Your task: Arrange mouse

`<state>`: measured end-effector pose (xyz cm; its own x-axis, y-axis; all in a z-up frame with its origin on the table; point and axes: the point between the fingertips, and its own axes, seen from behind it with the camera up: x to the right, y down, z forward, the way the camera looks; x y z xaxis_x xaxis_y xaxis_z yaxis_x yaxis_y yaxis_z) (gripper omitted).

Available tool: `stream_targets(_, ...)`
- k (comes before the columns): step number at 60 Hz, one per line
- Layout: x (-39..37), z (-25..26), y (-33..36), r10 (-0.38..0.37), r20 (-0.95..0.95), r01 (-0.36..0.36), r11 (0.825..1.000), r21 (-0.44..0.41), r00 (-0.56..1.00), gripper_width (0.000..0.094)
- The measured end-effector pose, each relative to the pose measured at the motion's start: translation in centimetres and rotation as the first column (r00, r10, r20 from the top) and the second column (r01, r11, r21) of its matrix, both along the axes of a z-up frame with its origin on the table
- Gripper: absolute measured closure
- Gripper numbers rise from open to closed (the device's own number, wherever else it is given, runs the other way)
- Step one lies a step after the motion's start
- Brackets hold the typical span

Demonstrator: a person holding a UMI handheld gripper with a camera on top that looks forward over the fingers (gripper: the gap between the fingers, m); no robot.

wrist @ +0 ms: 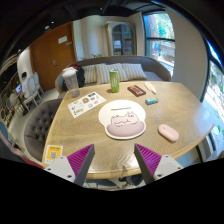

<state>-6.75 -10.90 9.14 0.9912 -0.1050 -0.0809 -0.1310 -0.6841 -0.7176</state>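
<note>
Gripper view looks forward over a round wooden desk, with the tongs hovering at its near edge, released and spread wide, nothing held between them. One purple-padded finger shows at one side and the other at the opposite side, both apart from everything on the desk. The pink mouse lies flat on the bare wood ahead of the tongs and off toward the side of the second finger, beyond its tip and outside the gap between the two fingers. Just beside the mouse, toward the middle of the desk, sits a cat-shaped mouse pad, white with a pale pink figure on it; the mouse is near the pad's edge but not on it. This pad lies straight ahead of the open gap of the tongs. Farther back, a printed sheet lies flat, with a grey jug behind it near the far rim. A green-and-white cup stands near the far edge, a dark booklet lies beside it, and a small teal block rests between the booklet and the mouse. A grey sofa curves behind the desk, under windows.
</note>
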Motion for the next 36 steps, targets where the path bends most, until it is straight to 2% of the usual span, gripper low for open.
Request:
stream_targets(9, -0.2, -0.7, 0.0, -0.006, 0.011, 0.006, 1.000, 0.003, 1.000, 0.0101)
stream_targets(10, -0.1, -0.8, 0.0, -0.007, 0.011, 0.007, 1.000, 0.002, 1.000, 0.0060)
stream_targets(11, -0.1, -1.0, -0.1, -0.009, 0.012, 0.009, 1.000, 0.001, 1.000, 0.0102)
stream_targets(22, 2.3, -2.5, -1.3, -0.033, 0.009, 0.033, 0.999, -0.013, 0.999, 0.0103)
stream_targets(36, 10.7, -5.0, -2.3, -0.123, 0.044, 0.124, 0.992, -0.016, 0.991, 0.0109)
